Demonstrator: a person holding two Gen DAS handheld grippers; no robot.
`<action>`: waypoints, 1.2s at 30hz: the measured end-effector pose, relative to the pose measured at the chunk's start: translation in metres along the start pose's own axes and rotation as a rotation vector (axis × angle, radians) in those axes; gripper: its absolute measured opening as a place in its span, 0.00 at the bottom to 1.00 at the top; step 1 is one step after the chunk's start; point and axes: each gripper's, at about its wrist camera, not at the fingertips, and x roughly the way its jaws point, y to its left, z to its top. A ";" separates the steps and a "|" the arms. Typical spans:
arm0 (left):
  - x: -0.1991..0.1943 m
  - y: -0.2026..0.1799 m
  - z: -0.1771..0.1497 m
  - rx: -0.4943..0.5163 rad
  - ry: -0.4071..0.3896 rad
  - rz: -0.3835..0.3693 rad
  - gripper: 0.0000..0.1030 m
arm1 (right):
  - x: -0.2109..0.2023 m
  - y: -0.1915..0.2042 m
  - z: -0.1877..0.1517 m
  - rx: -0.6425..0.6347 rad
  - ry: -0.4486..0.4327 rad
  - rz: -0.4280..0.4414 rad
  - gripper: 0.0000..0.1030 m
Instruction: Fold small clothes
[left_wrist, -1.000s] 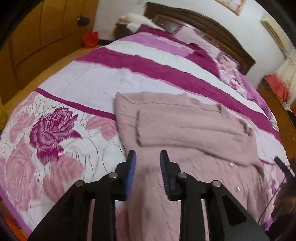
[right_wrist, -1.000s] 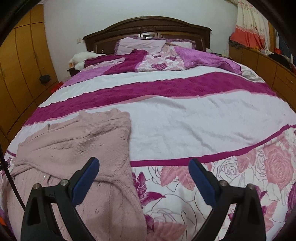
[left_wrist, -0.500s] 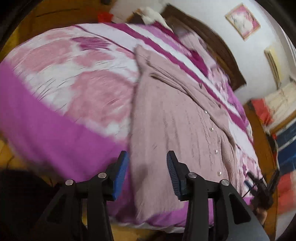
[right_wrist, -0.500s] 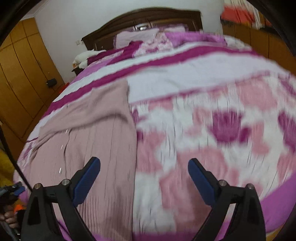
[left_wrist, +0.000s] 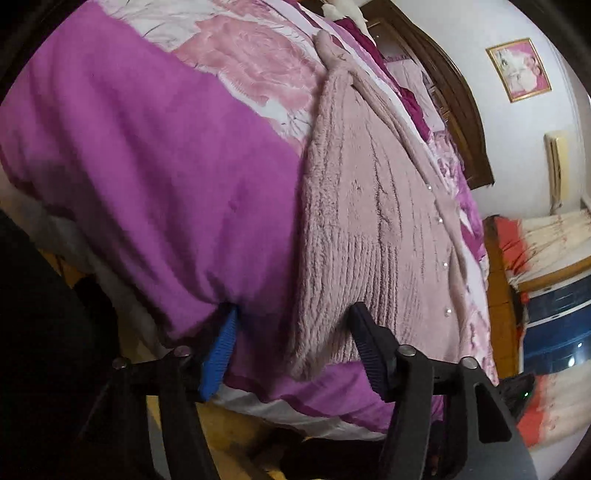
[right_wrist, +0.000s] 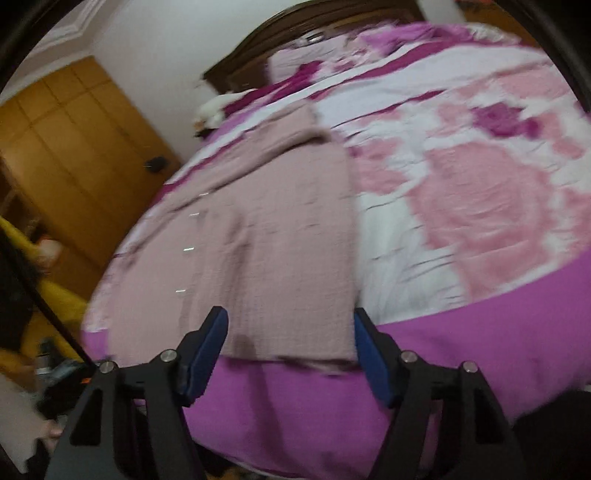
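Observation:
A dusty pink knitted cardigan (left_wrist: 373, 206) with small pearl buttons lies flat on the bed, its ribbed hem hanging over the foot edge. My left gripper (left_wrist: 295, 325) is open, its jaws on either side of the hem's left corner at the bed edge, not closed on it. The cardigan also shows in the right wrist view (right_wrist: 280, 236). My right gripper (right_wrist: 290, 332) is open, jaws spanning the hem's right corner just above the magenta border.
The bed has a pink rose quilt with a magenta border (left_wrist: 155, 177) and a dark wooden headboard (right_wrist: 295, 33). A wooden wardrobe (right_wrist: 74, 147) stands on the left. A framed picture (left_wrist: 519, 68) hangs on the wall.
Both grippers dropped from above the bed to its foot edge. The left opened wider; the right narrowed a little. Each now brackets a corner of the cardigan's hem.

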 end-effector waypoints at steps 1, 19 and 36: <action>-0.001 0.000 0.000 0.002 -0.005 0.013 0.15 | 0.002 -0.004 0.001 0.025 -0.007 0.010 0.68; -0.035 -0.012 -0.013 0.059 -0.035 -0.107 0.00 | 0.027 -0.039 0.003 0.279 -0.029 0.055 0.16; -0.058 -0.002 0.000 0.019 -0.028 -0.203 0.00 | -0.023 -0.027 0.005 0.205 -0.157 0.152 0.09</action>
